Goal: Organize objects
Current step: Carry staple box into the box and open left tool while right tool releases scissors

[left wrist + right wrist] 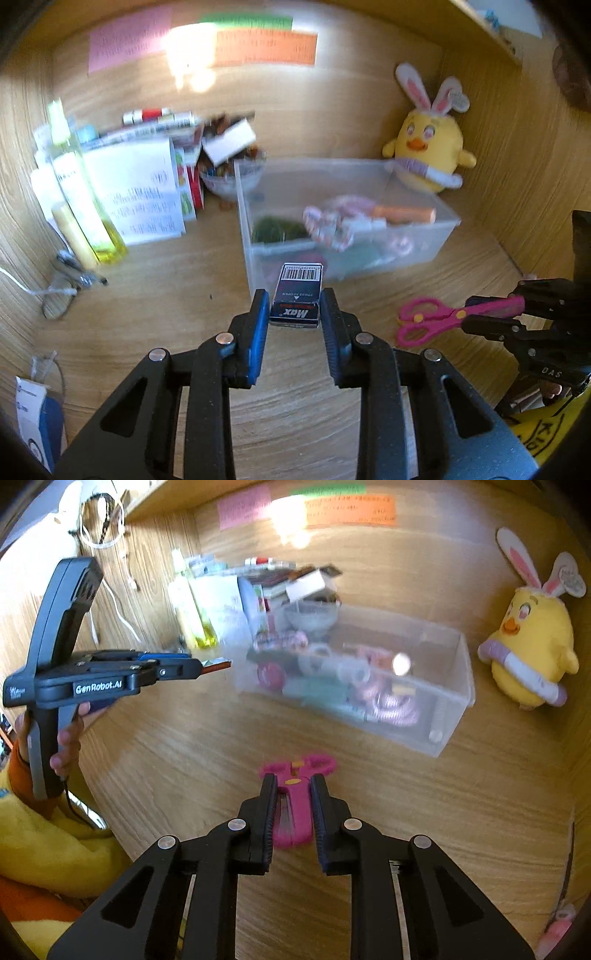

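Not much readable text in here, most of it's too blurry

The small box [296,297] has "Max" on its end, "PRESS TO OPEN" and a barcode on top. "GenRobot.AI" is on the side of the left gripper [216,664]; "DAS" on the right gripper [495,314], seen upside down. The wall notes [264,46] and the printed sheet [138,192] can't be made out.

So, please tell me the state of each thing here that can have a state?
left gripper: shut on the Max staples box, held in the air.
right gripper: shut on the pink scissors, blades closed.
clear plastic bin: lid off, partly filled.
yellow chick plush: upright in the corner.
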Demonstrator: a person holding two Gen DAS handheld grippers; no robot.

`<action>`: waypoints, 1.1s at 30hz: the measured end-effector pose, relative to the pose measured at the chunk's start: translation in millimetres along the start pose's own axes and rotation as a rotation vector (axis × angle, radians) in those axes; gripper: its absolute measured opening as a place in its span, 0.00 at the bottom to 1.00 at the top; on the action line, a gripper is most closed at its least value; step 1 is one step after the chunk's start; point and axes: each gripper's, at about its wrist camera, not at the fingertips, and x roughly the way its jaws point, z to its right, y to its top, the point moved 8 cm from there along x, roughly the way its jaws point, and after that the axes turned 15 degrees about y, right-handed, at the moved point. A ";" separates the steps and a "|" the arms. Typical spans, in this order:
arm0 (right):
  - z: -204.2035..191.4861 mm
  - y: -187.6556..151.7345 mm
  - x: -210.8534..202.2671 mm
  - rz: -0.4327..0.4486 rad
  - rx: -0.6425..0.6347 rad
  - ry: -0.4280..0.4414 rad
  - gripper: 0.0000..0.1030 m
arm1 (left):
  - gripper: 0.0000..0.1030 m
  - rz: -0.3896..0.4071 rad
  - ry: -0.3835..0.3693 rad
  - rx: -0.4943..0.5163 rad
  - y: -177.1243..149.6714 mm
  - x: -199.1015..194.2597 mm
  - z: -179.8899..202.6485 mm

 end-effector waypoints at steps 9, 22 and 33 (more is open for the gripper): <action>1.1 43.9 -25.7 0.116 -0.016 -0.005 0.15 | 0.27 0.140 -0.033 -0.042 37.6 -35.8 5.9; 17.4 112.4 -47.4 0.260 -0.025 -0.044 0.15 | 0.27 0.200 -0.033 -0.068 85.4 -37.6 13.2; 55.7 125.4 -7.0 0.180 0.026 -0.046 0.15 | 0.27 0.082 -0.044 -0.043 91.4 26.1 24.5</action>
